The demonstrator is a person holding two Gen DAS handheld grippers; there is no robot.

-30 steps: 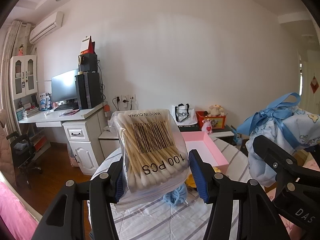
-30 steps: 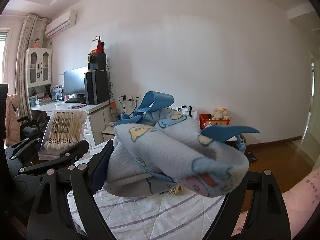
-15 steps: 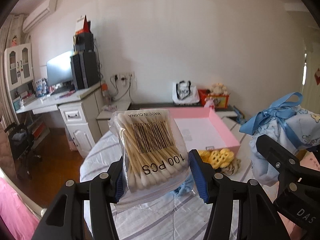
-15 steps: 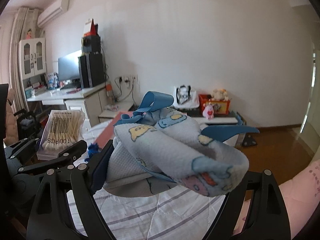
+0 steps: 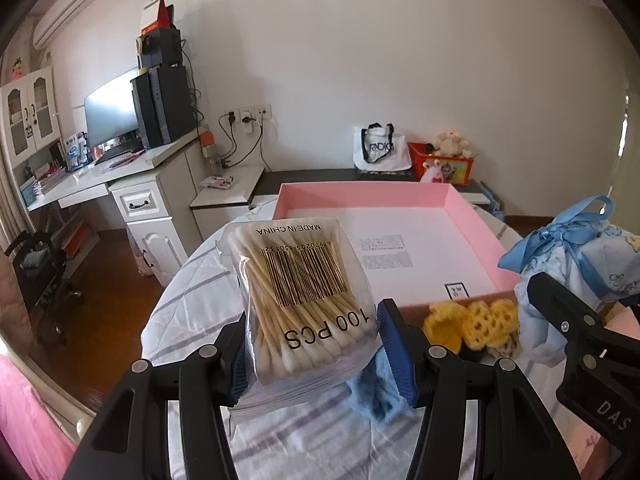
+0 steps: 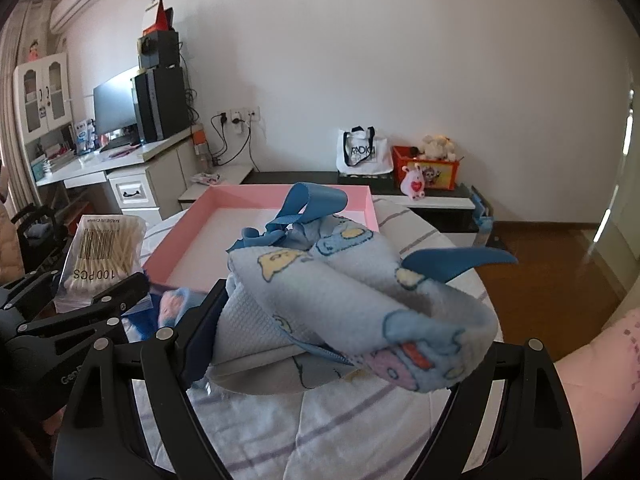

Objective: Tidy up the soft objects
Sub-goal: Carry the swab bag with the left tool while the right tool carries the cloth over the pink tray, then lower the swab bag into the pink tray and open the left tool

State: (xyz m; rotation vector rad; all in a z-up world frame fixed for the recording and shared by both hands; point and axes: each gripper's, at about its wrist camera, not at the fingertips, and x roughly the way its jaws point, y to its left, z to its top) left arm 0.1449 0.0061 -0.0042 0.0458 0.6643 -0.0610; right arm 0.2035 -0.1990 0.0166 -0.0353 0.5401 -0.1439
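Left gripper clamped on a swab bag: crinkly clear plastic, flat pack of wooden-stick cotton swabs, barcode and "100 PCS" upside down toward the camera. Blue pads pressing both lower sides, jaws only as wide as the bag. Bag's bottom edge hidden behind the fingers.

Right gripper closed around a towel bundle: soft waffle-textured cloth, pale blue with cartoon animal prints, folded thick, tied with a satin blue ribbon looped on top. Left pad pressed into the cloth; right pad totally buried under the fold, so contact on that side not visible.

Just past the left jaws, a pink tray: shallow, square, stiff card walls, white floor with a printed label. Beyond the right jaws too, partly blocked by the bundle.

Right of the left jaws, against the tray's near wall, a yellow scrunchie, knitted and lacy, with something dark and something spotted tucked underneath, hard to make out. Under the left gripper's right finger, a fuzzy blue scrap, mostly covered.

All over a tablecloth, quilted white with thin purple stripes.
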